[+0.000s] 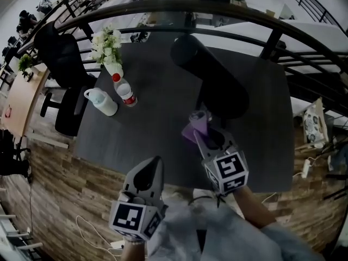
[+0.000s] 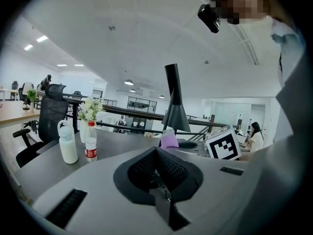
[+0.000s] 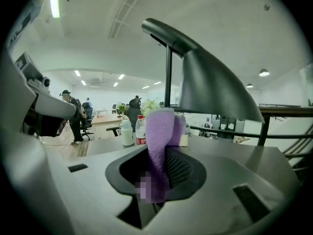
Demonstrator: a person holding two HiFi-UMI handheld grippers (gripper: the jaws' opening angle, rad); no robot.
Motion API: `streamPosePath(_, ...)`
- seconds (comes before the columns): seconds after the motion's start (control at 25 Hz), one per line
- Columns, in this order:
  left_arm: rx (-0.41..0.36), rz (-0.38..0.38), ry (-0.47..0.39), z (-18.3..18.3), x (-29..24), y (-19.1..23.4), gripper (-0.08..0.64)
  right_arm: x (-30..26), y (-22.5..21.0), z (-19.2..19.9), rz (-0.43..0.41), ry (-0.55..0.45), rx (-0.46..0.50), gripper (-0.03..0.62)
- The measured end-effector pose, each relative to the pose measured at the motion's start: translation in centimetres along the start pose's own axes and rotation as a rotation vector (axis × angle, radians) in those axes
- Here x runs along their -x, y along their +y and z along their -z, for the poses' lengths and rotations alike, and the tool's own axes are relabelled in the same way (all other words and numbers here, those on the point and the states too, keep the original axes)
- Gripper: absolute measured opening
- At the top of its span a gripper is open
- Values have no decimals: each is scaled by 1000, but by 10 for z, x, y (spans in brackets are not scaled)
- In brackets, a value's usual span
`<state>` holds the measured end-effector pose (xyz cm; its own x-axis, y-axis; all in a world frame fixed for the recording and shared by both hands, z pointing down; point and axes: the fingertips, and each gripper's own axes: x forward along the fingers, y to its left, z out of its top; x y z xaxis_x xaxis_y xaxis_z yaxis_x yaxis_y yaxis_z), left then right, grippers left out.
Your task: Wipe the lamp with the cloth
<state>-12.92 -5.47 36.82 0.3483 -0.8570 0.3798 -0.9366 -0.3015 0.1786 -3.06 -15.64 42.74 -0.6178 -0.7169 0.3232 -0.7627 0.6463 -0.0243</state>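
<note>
My right gripper [image 1: 202,134] is pinching the purple cloth [image 3: 159,136]. The jaws are closed on its lower part, so a folded end stands up past the tips. The lamp [image 3: 215,82] is right ahead, its dark shade sloping above and to the right of the cloth, near but, as far as I can tell, not touching. In the head view the lamp stands on the table [image 1: 136,140] toward my right, with the cloth just in front of its base. My left gripper [image 2: 159,173] has its jaws pressed together on nothing (it is low by the table's near edge, well apart from the lamp).

I judge the wipe hasn't begun, and the step in hand is getting the cloth onto the shade. I'd raise the right gripper and lay the free end flat against the slope, so that fabric meets the lamp and not the jaw tips. The pinch should be firm, the pressure light, and the strokes along the slope. The stem looks slim, and a hard shove could rock the lamp. The left gripper could steady the base if needed. The bottle [image 1: 126,93] and jug [image 1: 102,101] sit well off to the left.
</note>
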Motion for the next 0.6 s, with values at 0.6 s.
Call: streamPosePath(0.6,-12,-11,63,10,-22,-6,9,-30,-53,107,-13,194,12,91)
